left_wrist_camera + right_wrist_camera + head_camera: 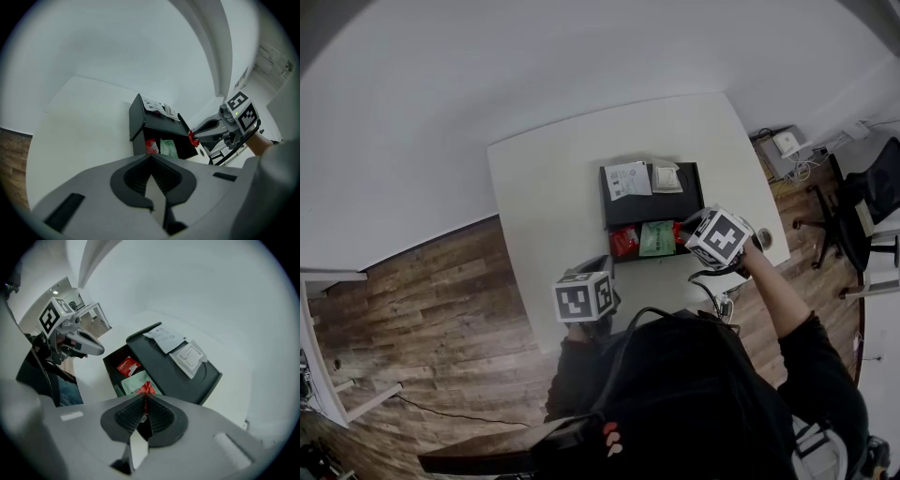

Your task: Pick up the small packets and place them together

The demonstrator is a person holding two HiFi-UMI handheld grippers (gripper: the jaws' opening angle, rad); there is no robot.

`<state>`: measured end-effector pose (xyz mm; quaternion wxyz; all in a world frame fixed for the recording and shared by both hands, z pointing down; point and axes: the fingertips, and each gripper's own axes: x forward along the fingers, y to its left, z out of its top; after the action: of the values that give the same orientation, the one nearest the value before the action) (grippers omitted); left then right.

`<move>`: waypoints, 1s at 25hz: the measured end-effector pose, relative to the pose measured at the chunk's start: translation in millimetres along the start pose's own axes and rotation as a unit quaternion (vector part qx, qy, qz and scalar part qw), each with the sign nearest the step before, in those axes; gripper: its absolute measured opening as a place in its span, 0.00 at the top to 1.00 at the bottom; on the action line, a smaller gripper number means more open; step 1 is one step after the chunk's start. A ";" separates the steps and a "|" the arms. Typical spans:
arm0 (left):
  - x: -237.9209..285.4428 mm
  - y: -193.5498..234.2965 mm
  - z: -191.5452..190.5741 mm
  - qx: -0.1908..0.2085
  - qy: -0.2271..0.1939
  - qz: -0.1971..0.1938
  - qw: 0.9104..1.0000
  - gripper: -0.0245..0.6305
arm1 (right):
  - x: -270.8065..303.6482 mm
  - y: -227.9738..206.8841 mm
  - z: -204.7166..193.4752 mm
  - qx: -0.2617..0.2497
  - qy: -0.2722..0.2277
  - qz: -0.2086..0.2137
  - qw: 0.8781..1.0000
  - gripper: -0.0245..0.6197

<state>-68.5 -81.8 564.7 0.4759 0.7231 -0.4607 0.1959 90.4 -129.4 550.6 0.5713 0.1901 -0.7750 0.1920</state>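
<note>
White table (544, 216), black tray (652, 208) mid-table | right claw (143, 401) pinches small red packet (146, 389) by an edge above tray's near compartment | left claw (151, 157) pressed together, empty | packet judged light, limp, slick: hold sealed edge firmly

wall: plain white wall (487, 66), evenly lit | floor: brown wood-plank floor (422, 291) | furniture: white rectangular counter (544, 187) against the wall; black office chair (862, 197) to its right; white furniture piece (328, 309) at far left | clutter: white cables (804, 169) on the floor near the chair
</note>
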 end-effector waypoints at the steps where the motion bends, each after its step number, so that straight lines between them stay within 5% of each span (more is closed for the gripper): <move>1: 0.2 -1.1 0.2 0.001 0.000 0.000 1.000 0.96 | -7.1 -5.0 3.3 0.005 -0.010 -0.008 1.000 0.94; 10: 1.5 -14.6 -0.1 0.014 0.003 -0.003 1.000 0.96 | -27.9 -76.7 17.5 0.040 -0.055 -0.082 0.994 0.94; 25: -1.5 -11.2 -5.9 0.000 0.000 0.011 1.000 0.96 | -3.6 -98.4 21.1 0.032 -0.047 -0.072 0.996 0.94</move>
<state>-58.7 -74.6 560.7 0.4732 0.7183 -0.4687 0.2010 124.8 -224.0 549.3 0.5400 0.2726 -0.7788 0.1657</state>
